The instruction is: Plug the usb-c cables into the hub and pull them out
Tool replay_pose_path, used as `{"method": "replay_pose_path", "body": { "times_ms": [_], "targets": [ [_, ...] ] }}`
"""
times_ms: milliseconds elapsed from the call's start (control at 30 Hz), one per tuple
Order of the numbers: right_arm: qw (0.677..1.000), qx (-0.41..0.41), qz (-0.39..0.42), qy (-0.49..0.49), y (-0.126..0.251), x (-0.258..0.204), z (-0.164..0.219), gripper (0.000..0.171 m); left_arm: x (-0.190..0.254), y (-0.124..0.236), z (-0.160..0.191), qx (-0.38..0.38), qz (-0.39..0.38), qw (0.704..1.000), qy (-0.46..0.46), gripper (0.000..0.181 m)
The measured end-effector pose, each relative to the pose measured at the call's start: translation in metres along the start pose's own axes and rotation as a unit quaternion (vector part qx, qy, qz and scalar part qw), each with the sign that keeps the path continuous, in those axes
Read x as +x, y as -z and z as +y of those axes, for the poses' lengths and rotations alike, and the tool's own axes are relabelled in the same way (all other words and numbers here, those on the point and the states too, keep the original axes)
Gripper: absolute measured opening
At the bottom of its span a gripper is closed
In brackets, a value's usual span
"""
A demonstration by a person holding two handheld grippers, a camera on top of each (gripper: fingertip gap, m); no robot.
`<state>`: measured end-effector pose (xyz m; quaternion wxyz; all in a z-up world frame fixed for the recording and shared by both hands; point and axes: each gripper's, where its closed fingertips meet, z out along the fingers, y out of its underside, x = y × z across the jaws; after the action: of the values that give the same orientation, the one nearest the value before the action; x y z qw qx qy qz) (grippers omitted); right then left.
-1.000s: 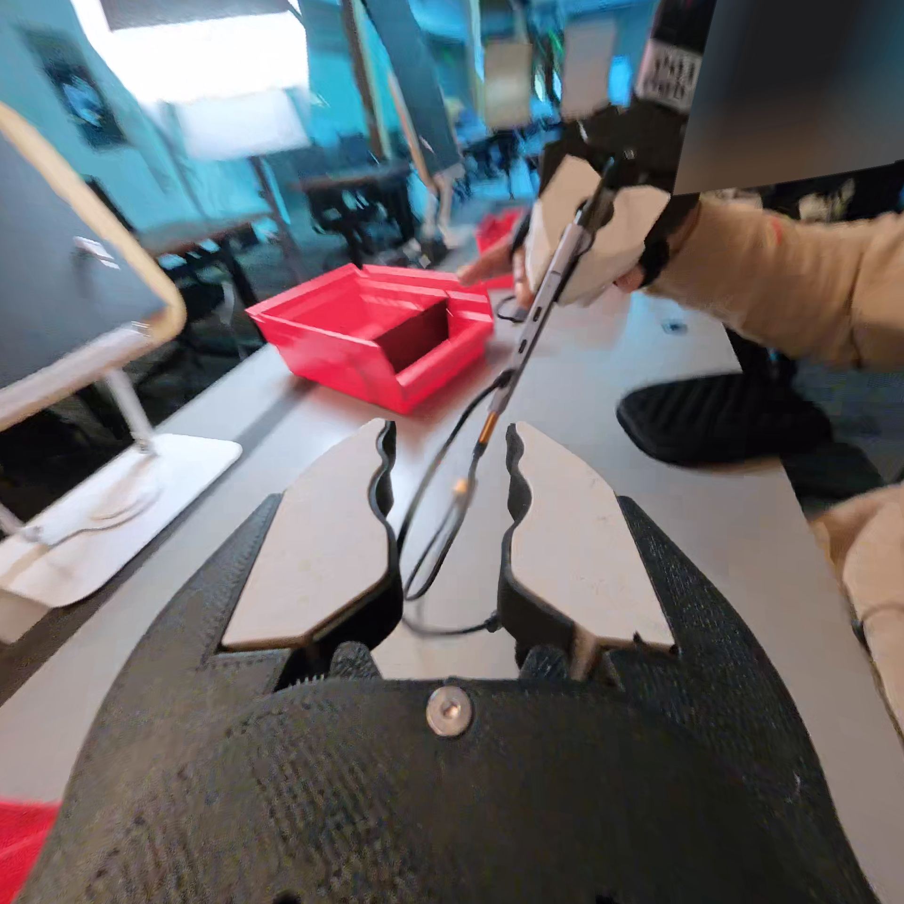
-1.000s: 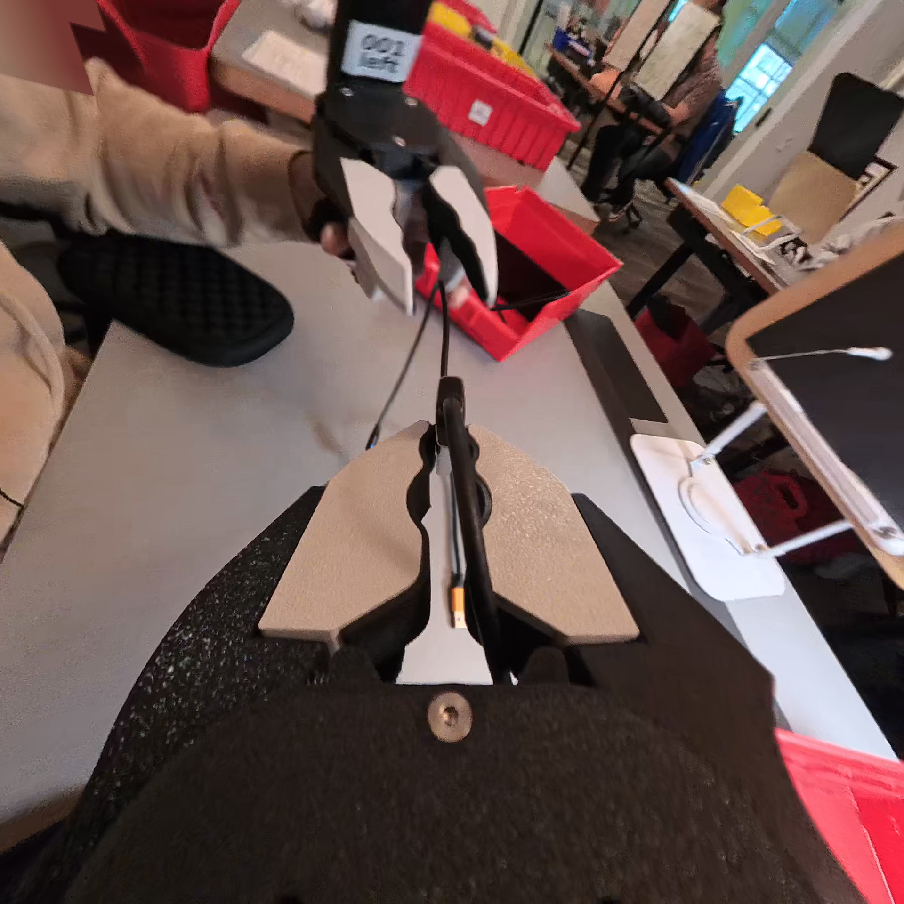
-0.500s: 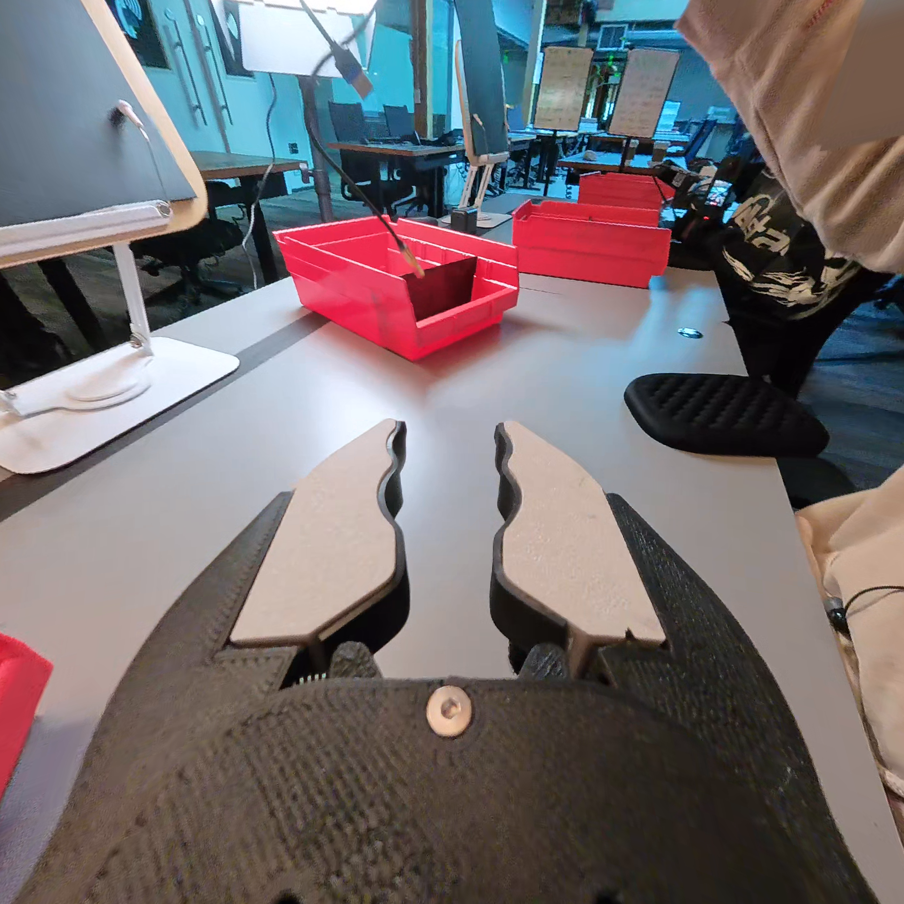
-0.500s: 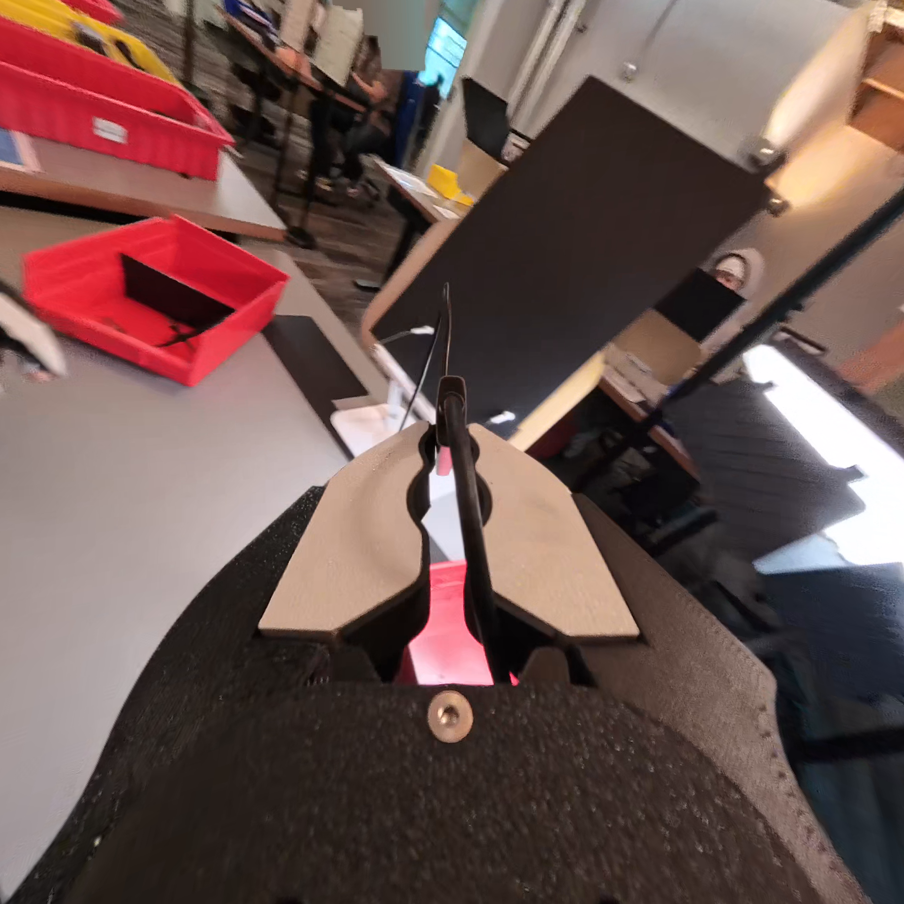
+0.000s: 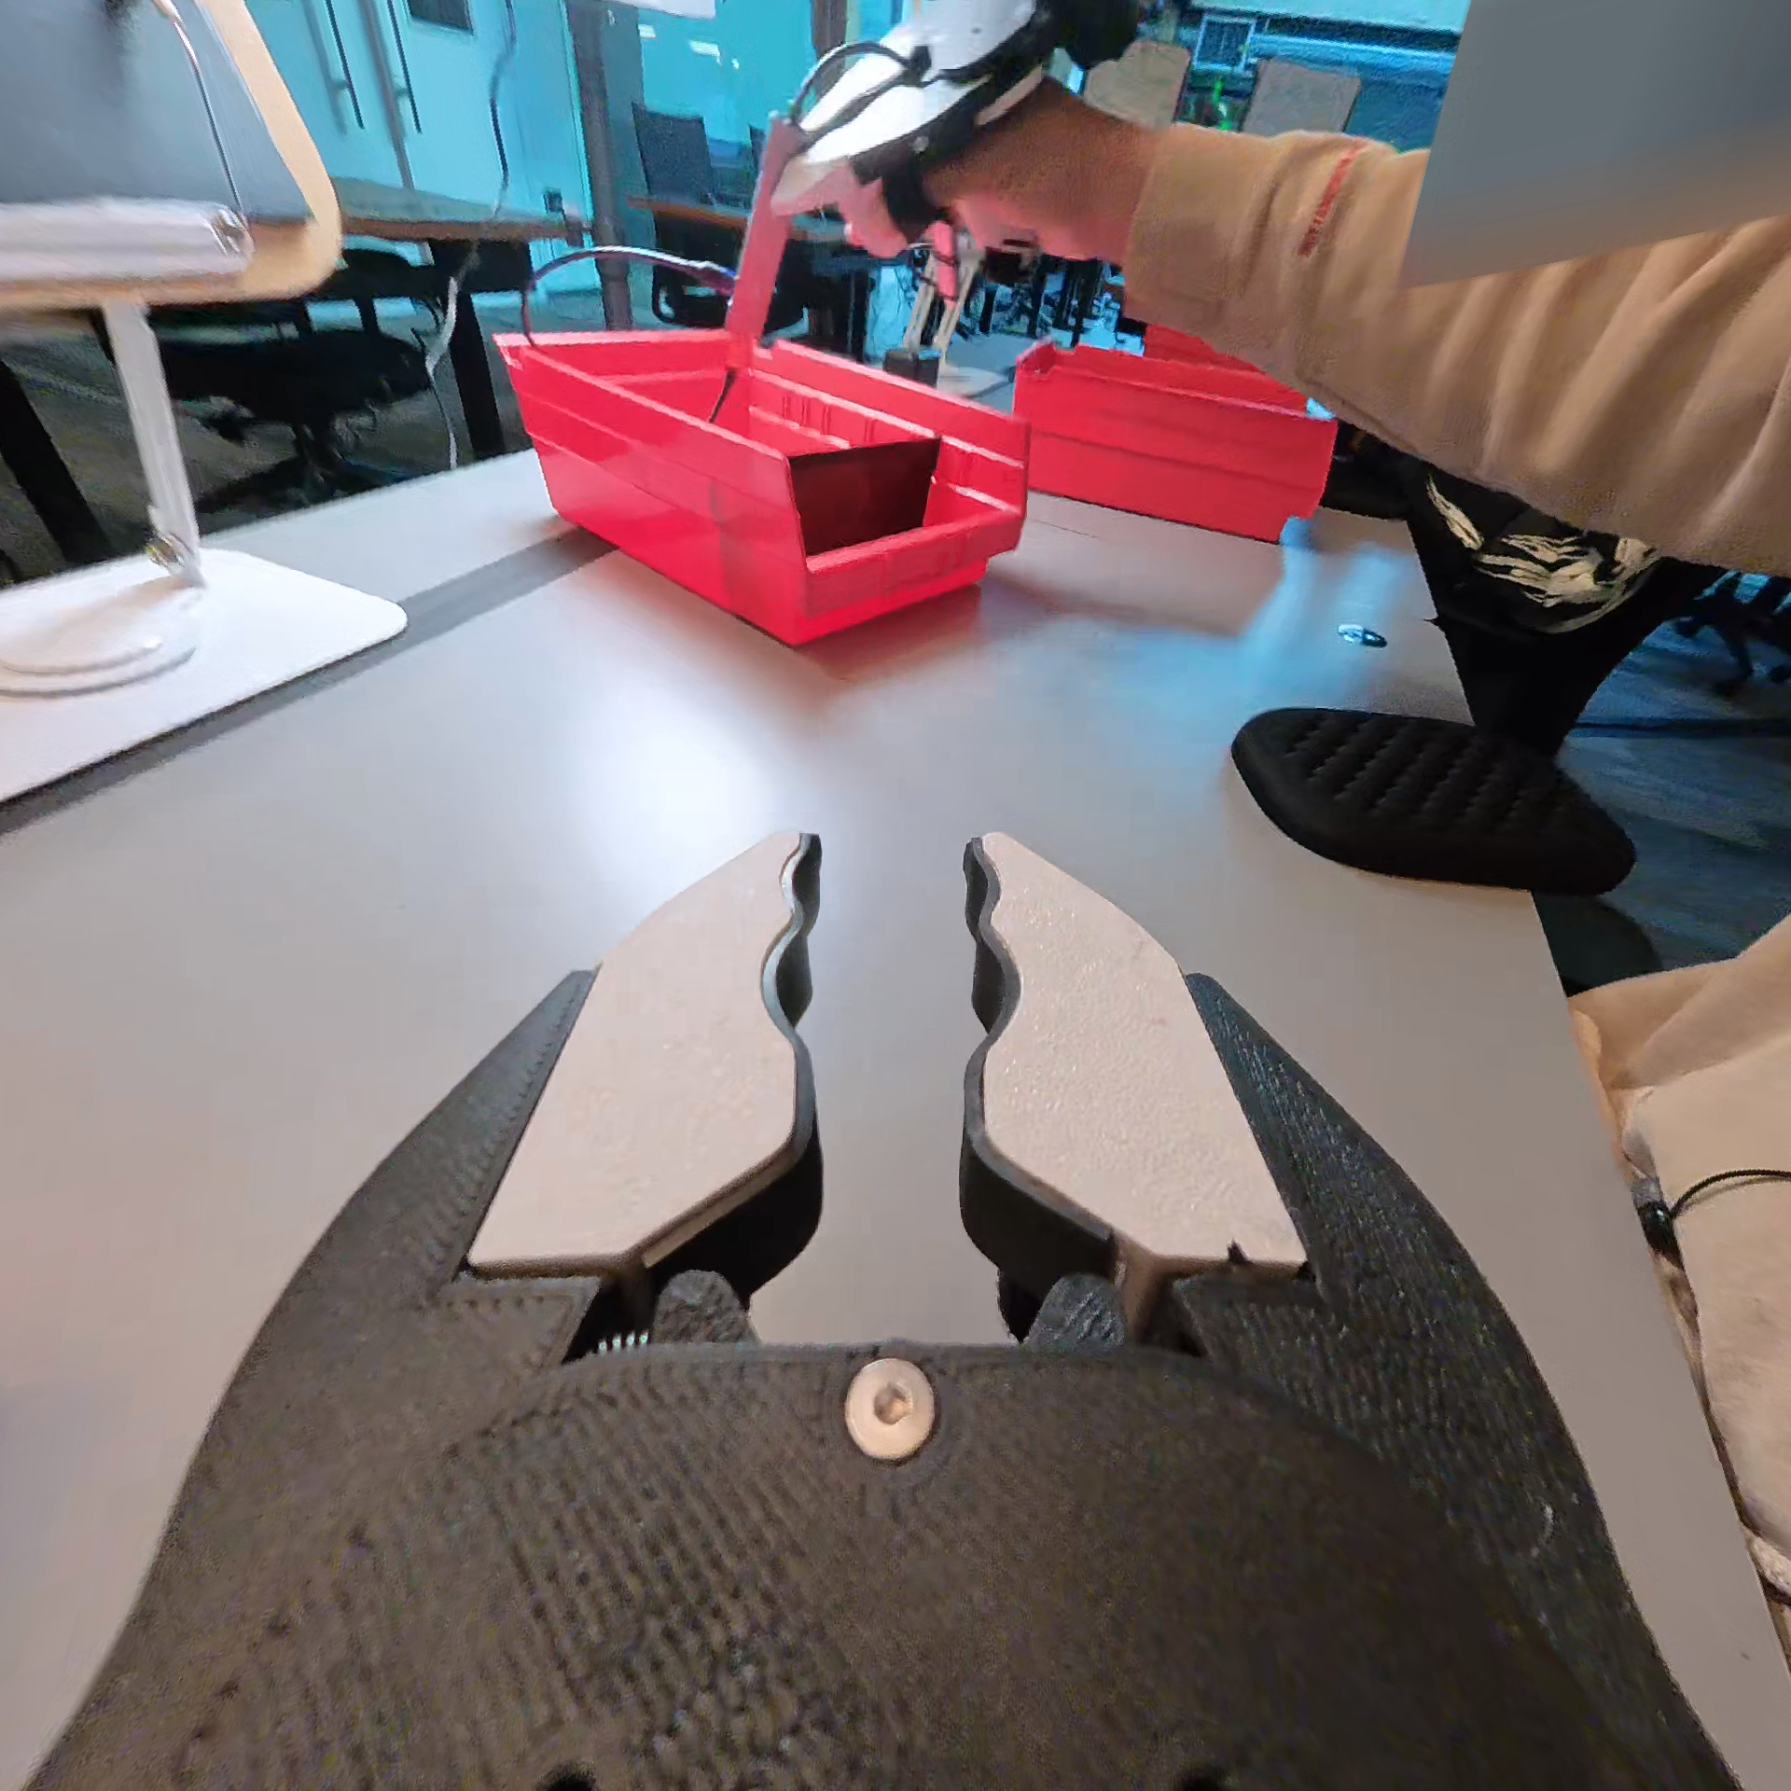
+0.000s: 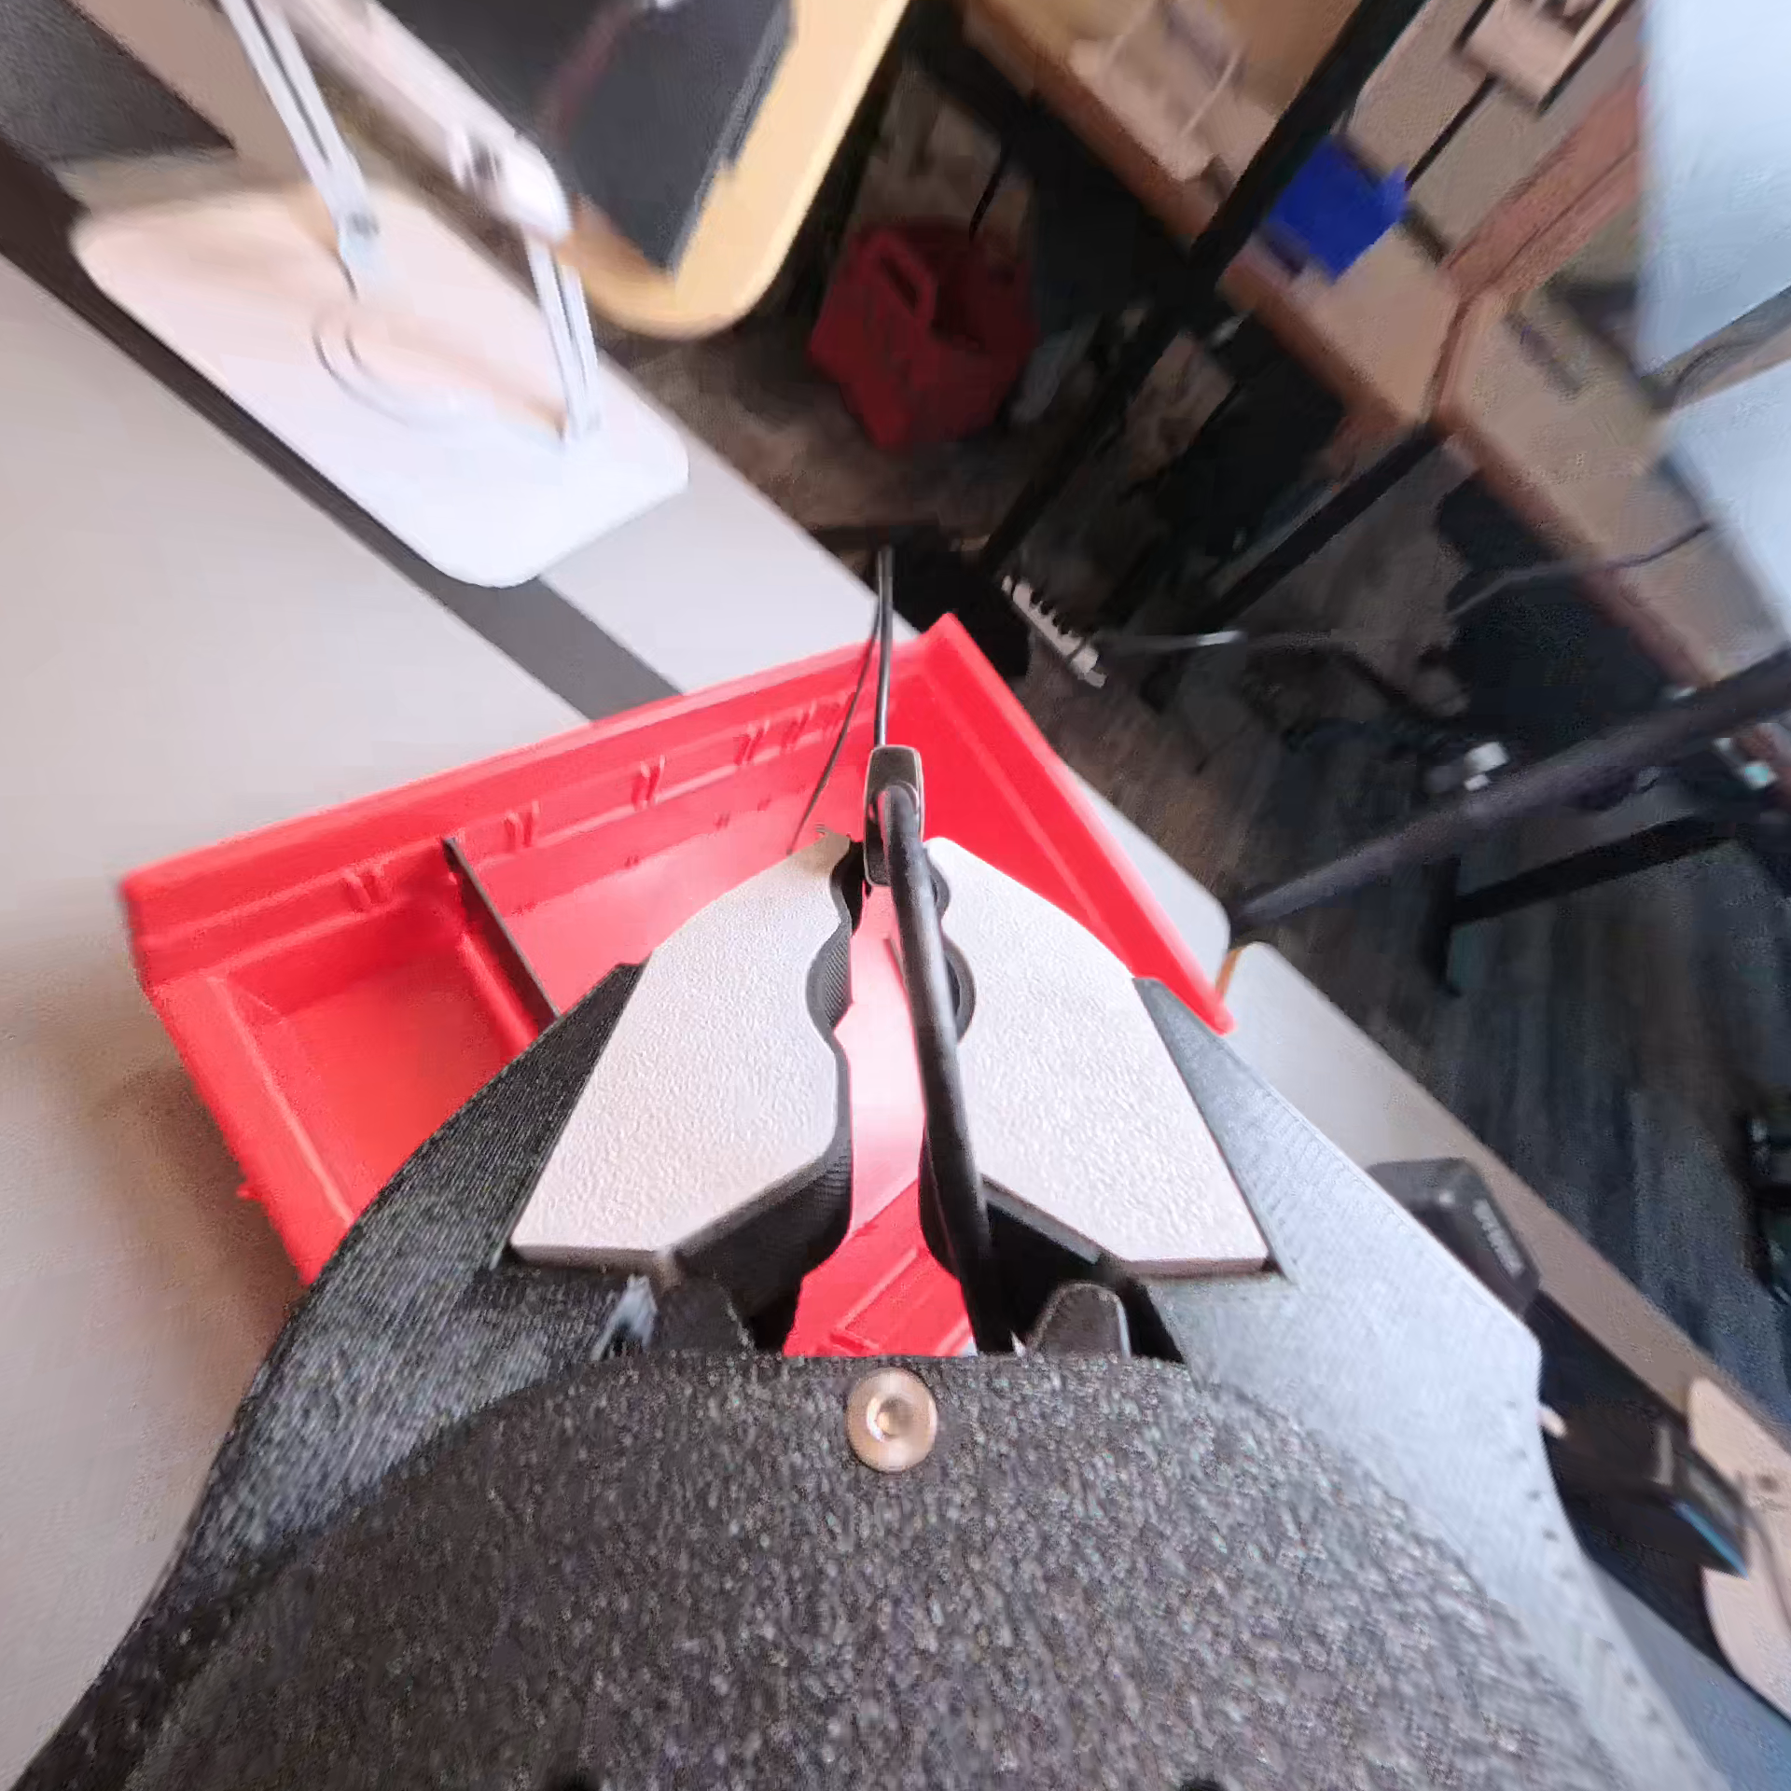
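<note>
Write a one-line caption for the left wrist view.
Open left gripper hovers over the grey table while the right gripper lowers the hub into a red bin.

My right gripper [image 6: 887, 853] points down over the red bin [image 6: 407, 979], its two pale fingers [image 6: 707, 1066] pinched on the slim grey hub [image 6: 894, 775], whose end pokes out past the tips. The hub's thick black cable [image 6: 935, 1047] runs back between my fingers toward me. A thin black cable [image 6: 880, 640] trails away from the hub's far end. On the grey table [image 6: 145, 678], far left, stands a white stand base [image 6: 388, 426], blurred.
</note>
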<state>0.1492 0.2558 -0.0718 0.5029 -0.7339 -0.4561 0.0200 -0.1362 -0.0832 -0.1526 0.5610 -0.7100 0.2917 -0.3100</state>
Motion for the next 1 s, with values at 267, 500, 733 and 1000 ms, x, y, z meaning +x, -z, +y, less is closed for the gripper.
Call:
{"method": "replay_pose_path", "body": {
  "times_ms": [267,500,733,1000],
  "targets": [
    [0.989,-0.146,-0.012,0.033,-0.079,-0.002,0.070,0.011,0.005,-0.016,0.031,-0.048,0.025,0.998,0.019,0.029],
    [0.985,-0.164,-0.019,0.051,-0.072,0.024,0.053,0.071,-0.003,-0.014,0.035,-0.048,0.022,0.998,0.035,0.029],
    [0.993,-0.111,-0.027,0.039,-0.024,0.042,0.004,0.077,-0.003,-0.013,0.035,-0.048,0.022,0.998,0.035,0.030],
    [0.950,-0.281,-0.124,0.062,0.016,-0.001,0.063,0.054,0.003,-0.016,0.037,-0.058,0.032,0.997,0.028,0.029]
  ]
}}
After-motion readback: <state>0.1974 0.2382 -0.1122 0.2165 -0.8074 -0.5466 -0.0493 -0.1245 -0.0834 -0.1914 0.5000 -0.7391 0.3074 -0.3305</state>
